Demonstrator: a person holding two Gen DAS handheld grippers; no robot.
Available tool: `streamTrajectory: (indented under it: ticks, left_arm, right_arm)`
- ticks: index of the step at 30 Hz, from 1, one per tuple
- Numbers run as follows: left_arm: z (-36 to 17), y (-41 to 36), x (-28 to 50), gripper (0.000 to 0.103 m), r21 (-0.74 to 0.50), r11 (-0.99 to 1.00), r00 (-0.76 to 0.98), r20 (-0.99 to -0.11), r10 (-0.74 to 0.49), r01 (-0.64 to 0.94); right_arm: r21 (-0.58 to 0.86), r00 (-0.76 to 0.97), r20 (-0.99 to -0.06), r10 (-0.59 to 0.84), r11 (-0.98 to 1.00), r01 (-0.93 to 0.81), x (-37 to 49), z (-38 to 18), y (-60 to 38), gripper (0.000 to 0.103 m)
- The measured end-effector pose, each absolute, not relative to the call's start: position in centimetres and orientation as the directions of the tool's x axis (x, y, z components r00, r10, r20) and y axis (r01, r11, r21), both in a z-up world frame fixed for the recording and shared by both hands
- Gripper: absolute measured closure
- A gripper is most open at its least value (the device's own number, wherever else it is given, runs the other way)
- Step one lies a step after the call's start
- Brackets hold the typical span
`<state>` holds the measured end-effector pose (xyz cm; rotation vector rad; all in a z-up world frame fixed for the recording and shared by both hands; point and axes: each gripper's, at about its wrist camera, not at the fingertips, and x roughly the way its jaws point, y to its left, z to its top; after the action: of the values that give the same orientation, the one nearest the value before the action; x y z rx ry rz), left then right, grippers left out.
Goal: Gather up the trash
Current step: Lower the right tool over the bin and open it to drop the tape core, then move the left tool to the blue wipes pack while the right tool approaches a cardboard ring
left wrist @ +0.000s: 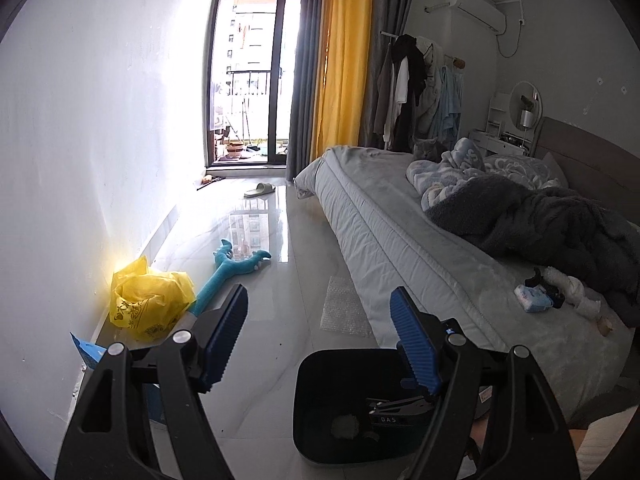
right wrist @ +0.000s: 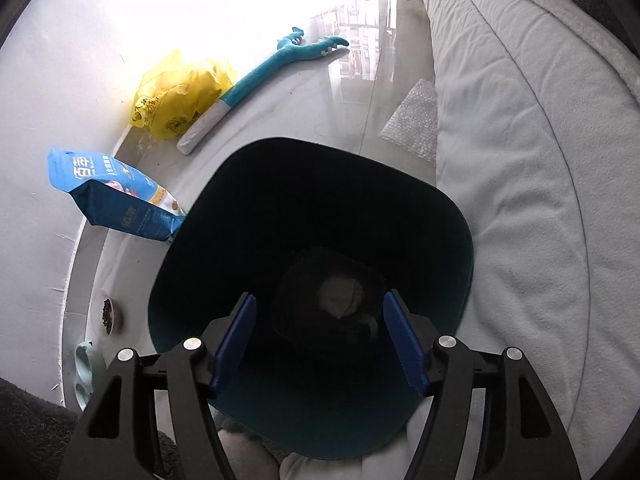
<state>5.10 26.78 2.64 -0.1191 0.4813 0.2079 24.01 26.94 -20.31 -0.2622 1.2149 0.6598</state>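
A dark teal trash bin [right wrist: 248, 216] stands on the floor beside the bed; a crumpled pale wad [right wrist: 340, 294] lies at its bottom. My right gripper [right wrist: 320, 344] is open and empty, held right over the bin's mouth. My left gripper [left wrist: 320, 336] is open and empty above the floor, with the bin [left wrist: 320, 392] just below it and the right gripper visible over the bin. A sheet of bubble wrap [left wrist: 345, 306] lies on the floor by the bed; it also shows in the right wrist view [right wrist: 416, 120]. A crumpled yellow plastic bag [left wrist: 150, 300] sits against the wall.
A blue plush toy [left wrist: 224, 272] lies on the floor. A blue pet food bag [right wrist: 116, 196] and pet bowls [right wrist: 108, 316] stand by the wall. The bed [left wrist: 400, 240] holds blankets, a tissue pack [left wrist: 534, 298], white rags [left wrist: 576, 288] and a grey cat [left wrist: 428, 150].
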Motion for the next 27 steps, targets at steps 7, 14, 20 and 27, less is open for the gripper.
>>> streamTrajectory:
  ticks: [7,14,20,27]
  left_arm:
    - [3.6,25.4,5.4,0.027,-0.058,0.976,0.873,-0.461,0.161,-0.21]
    - [4.5,22.8,6.3,0.019,-0.06,0.981,0.891,-0.431,0.143,-0.187]
    - [4.1,20.2,8.0,0.019,-0.052,0.988,0.887,-0.45,0.104,-0.142]
    - [5.0,16.0,9.7,0.013,-0.069,0.995,0.896,-0.443,0.03,-0.068]
  right_arm:
    - [0.163,0.253,-0.88,0.403,0.755,-0.635,23.1,-15.8,26.2,0.033]
    - [0.162,0.349,-0.803,0.484,0.74,-0.653,22.3,-9.6,23.3,0.028]
    - [0.137,0.45,-0.735,0.507,0.761,-0.634,22.2,-5.0,18.1,0.024]
    - [0.133,0.575,-0.662,0.481,0.83,-0.542,22.8,-1.4,10.2,0.022]
